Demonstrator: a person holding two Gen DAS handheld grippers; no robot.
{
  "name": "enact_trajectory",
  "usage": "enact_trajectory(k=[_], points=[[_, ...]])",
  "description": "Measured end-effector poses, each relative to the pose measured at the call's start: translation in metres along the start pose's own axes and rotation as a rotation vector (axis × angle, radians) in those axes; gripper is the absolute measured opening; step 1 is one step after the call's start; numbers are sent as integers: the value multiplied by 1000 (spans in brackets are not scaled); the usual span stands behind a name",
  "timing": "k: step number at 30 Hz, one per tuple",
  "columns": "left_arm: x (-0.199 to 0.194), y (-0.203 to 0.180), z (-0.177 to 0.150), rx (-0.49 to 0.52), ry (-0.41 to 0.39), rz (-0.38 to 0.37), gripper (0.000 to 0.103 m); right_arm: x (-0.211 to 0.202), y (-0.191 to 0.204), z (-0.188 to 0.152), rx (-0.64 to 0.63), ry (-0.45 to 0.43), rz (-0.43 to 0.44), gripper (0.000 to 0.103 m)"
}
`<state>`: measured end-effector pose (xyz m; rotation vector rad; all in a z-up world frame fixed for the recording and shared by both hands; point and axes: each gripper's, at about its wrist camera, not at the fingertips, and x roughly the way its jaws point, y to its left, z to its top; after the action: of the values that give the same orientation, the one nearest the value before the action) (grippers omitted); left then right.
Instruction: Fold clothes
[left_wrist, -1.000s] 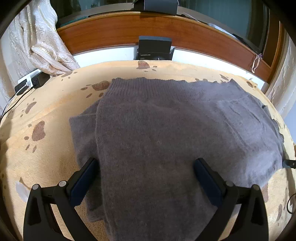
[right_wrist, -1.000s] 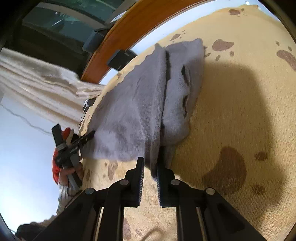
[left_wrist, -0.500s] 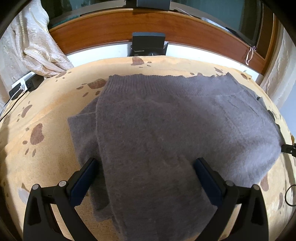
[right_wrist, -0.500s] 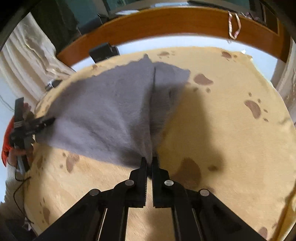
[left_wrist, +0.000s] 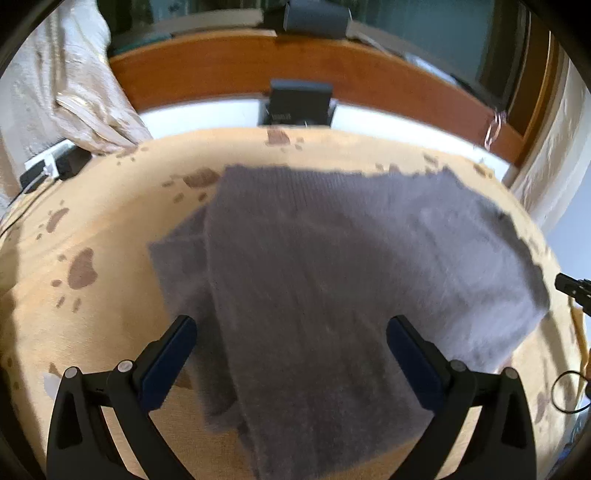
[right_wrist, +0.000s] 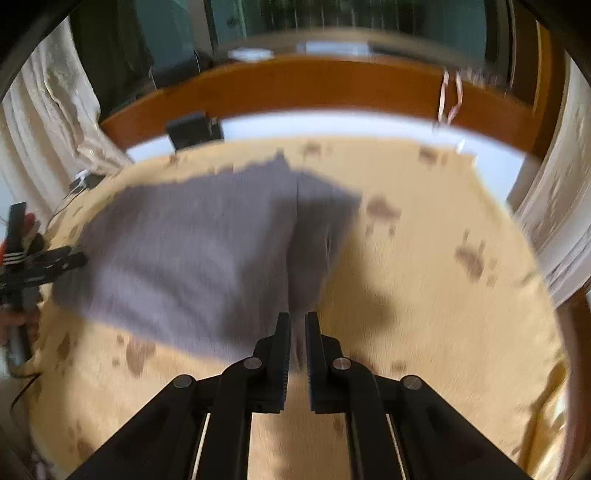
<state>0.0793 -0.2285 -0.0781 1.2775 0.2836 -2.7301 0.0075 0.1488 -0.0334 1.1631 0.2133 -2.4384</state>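
Your right gripper (right_wrist: 297, 332) pinches the grey sweater (right_wrist: 192, 258) at lower centre — your left gripper (left_wrist: 291, 332) gapes wide over it — on the tan blanket (right_wrist: 424, 295).

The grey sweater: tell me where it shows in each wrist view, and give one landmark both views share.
Left wrist view: the grey sweater fills the centre and lower middle, spread on the tan paw-print blanket, running down between the open left fingers.
Right wrist view: the sweater lies left of centre, one edge drawn toward the nearly closed right fingers.
Shared landmark: the black box below the wooden headboard.
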Motion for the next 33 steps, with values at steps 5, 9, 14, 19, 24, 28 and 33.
enact_trajectory(k=[5, 9, 14, 19, 24, 28, 33], points=[[-17, 18, 7, -90, -72, 0, 103, 21, 36, 20, -49, -20, 55, 8], [-1, 22, 3, -93, -21, 2, 103, 55, 60, 23, -87, 50, 51, 8], [26, 11, -8, -42, 67, 55, 103, 68, 66, 14, -100, 63, 42, 8], [27, 7, -13, -19, 58, 66, 103, 64, 59, 10, -84, 51, 65, 8], [24, 8, -12, -32, 62, 62, 103, 59, 54, 10, -42, 45, 85, 8], [17, 7, -3, -52, 42, 60, 103, 55, 49, 10, -9, 40, 101, 9], [10, -12, 17, -3, 14, 76, 103, 43, 38, 33, 34, -22, 78, 9]])
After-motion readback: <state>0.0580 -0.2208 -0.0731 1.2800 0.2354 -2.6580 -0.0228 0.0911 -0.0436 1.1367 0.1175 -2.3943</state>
